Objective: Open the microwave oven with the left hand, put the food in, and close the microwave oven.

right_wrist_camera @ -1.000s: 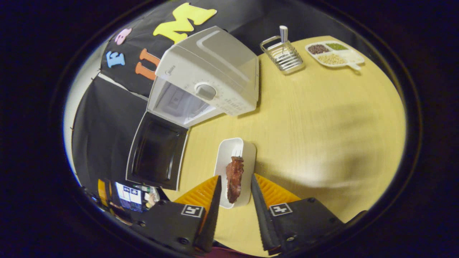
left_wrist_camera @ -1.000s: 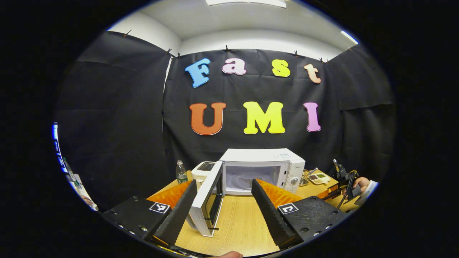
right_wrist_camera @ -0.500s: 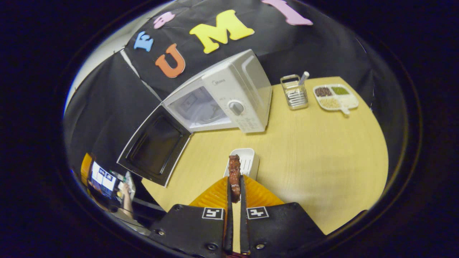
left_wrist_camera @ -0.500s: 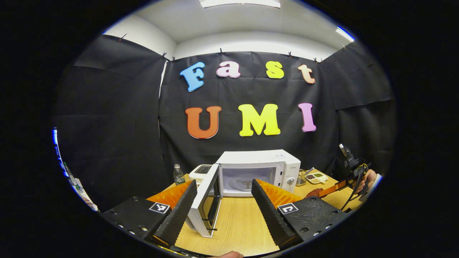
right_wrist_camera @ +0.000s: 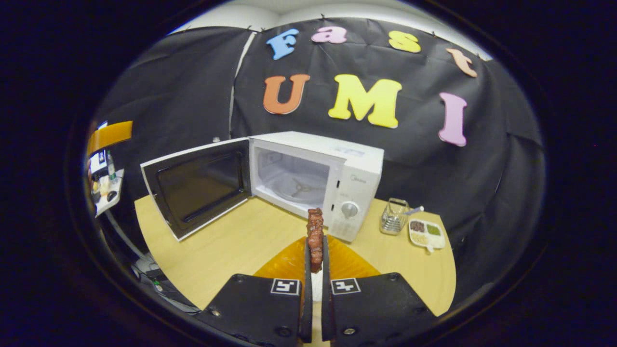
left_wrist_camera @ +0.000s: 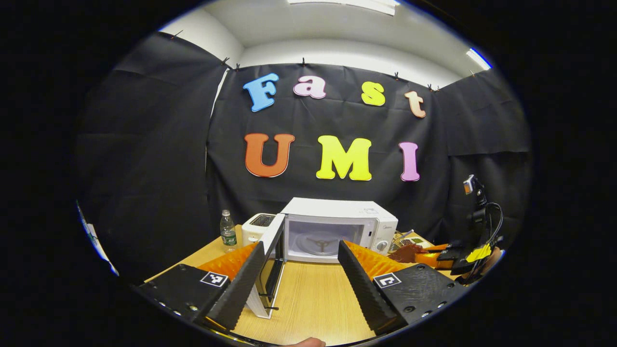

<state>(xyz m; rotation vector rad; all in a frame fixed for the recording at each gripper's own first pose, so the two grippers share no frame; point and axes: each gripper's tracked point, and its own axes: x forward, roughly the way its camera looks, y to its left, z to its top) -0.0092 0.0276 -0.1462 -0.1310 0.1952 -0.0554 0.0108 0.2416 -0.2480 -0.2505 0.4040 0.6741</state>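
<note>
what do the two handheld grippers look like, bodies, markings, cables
Each gripper has a black body with two wedge-shaped fingers and ribbed orange panels on the fingers' outer sides. The left gripper carries a square black-and-white marker on each finger base, as does the right gripper. In the left gripper view, the right gripper shows a black cable looping up to a small camera on a mast, plus a yellow tag.

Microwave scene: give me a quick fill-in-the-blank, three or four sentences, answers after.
1. The microwave door stands ____.
2. The right gripper is shut on the piece of ____.
3. The left gripper holds ____ between its fingers.
4. The divided tray sits beside the wire ____.

Answers: open; meat; nothing; basket
</note>
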